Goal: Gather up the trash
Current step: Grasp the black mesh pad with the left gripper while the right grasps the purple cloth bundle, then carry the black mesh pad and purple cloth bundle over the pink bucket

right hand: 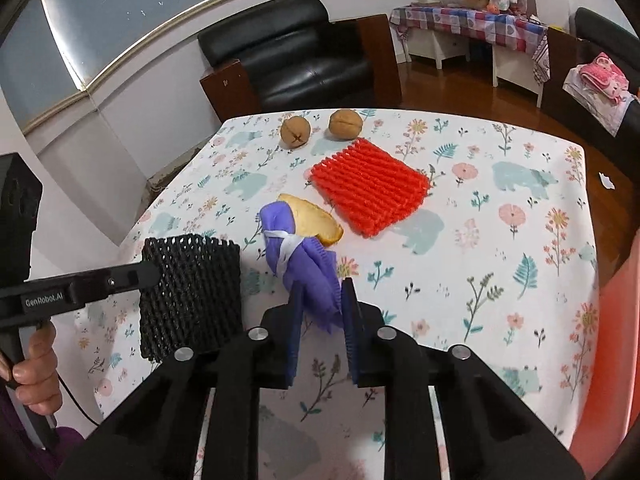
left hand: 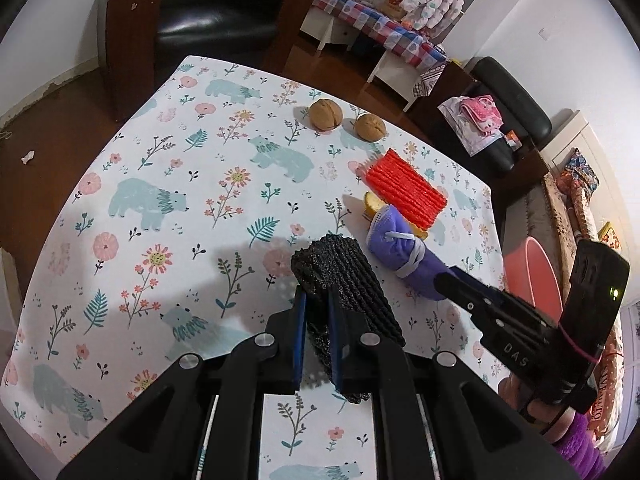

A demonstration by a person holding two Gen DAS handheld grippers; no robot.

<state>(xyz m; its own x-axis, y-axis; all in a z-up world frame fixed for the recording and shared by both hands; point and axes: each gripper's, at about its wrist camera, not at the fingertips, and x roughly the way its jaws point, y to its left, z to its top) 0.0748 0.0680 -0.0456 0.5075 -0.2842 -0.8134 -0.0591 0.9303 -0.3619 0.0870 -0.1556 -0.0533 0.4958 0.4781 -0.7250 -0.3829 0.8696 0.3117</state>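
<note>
Purple mask (right hand: 316,280) pinched in right tool (right hand: 322,312); black netting (left hand: 344,292) in left tool (left hand: 317,312).

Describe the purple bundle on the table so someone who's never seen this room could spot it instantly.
On the floral tablecloth, look just in front of the flat red foam net. The crumpled purple face mask lies against a yellow peel, pinched by the right gripper. It is the only purple item, wrapped in white elastic.
</note>
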